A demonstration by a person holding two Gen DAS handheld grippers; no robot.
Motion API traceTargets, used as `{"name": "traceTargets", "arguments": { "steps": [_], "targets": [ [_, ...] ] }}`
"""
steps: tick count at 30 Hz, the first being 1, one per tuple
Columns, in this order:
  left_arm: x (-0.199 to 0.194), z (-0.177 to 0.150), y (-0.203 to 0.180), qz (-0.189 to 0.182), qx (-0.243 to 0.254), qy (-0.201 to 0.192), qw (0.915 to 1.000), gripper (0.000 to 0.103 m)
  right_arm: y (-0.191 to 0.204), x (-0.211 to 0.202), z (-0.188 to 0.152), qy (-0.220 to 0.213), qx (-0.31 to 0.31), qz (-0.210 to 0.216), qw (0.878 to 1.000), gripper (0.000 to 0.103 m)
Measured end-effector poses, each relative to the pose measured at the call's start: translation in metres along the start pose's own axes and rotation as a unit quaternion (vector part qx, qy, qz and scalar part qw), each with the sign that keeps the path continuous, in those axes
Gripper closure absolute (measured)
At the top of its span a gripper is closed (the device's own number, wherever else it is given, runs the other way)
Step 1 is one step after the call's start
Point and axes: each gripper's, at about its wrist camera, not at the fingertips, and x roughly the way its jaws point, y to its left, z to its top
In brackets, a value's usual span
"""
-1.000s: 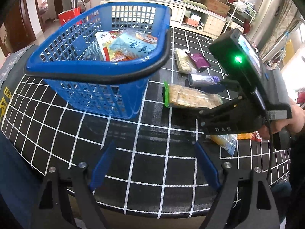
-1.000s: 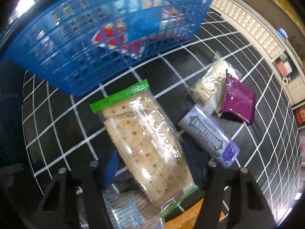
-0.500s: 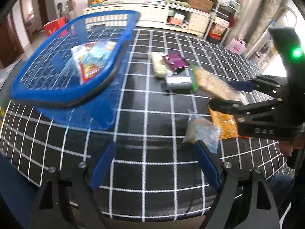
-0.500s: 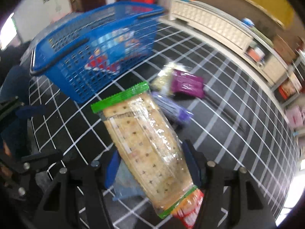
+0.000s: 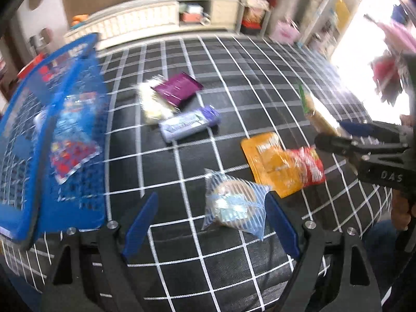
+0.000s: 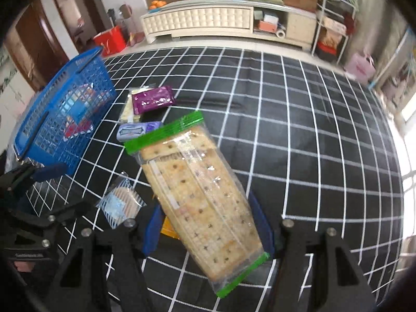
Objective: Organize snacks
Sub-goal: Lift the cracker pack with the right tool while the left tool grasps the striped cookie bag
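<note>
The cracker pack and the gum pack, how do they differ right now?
The cracker pack is held off the table in the right tongs; the gum pack lies on the table. The cracker pack is clear with green ends and much longer; the gum pack is purple and opaque. Both are sealed snacks outside the blue basket.

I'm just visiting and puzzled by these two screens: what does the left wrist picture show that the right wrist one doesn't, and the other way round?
Only the left wrist view shows the red snack bag overlapping the orange packet, and the right tongs from the side. Only the right wrist view shows the whole cracker pack clamped in those tongs, lifted off the table. Both show the blue basket, purple packet, gum pack, striped cookie bag and checked tablecloth. The left tongs are open and empty.
</note>
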Motion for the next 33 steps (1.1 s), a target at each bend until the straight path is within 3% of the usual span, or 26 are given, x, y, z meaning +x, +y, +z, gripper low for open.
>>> {"name": "traceTargets", "arguments": {
  "steps": [3, 6, 16, 21, 24, 26, 33],
  "targets": [
    [0.021, 0.005, -0.014, -0.026, 0.074, 0.040, 0.9961, 0.021, -0.004, 0.002, -0.007, 0.002, 0.015, 0.010, 1.000, 0.036],
    [0.035, 0.007, -0.021, -0.023, 0.107, 0.055, 0.9924, 0.021, 0.000, 0.005, -0.012, 0.005, 0.014, 0.016, 1.000, 0.036],
    [0.080, 0.013, -0.025, -0.048, 0.131, 0.111, 0.9840, 0.021, 0.001, 0.014, -0.022, 0.021, 0.011, 0.029, 0.999, 0.036],
    [0.084, 0.006, -0.036, -0.022, 0.162, 0.099, 0.9815, 0.021, 0.002, 0.022, -0.024, 0.032, 0.011, 0.030, 0.999, 0.036],
    [0.080, 0.005, -0.037, -0.022, 0.156, 0.099, 0.9825, 0.041, 0.003, 0.023, -0.025, 0.036, 0.011, 0.028, 0.999, 0.036],
    [0.078, 0.005, -0.036, -0.017, 0.155, 0.101, 0.9825, 0.046, 0.004, 0.021, -0.024, 0.036, 0.011, 0.027, 0.999, 0.036],
    [0.030, 0.013, -0.023, -0.014, 0.150, 0.050, 0.9874, 0.048, 0.015, 0.000, -0.017, 0.021, 0.007, 0.021, 1.000, 0.036]
  ]
}}
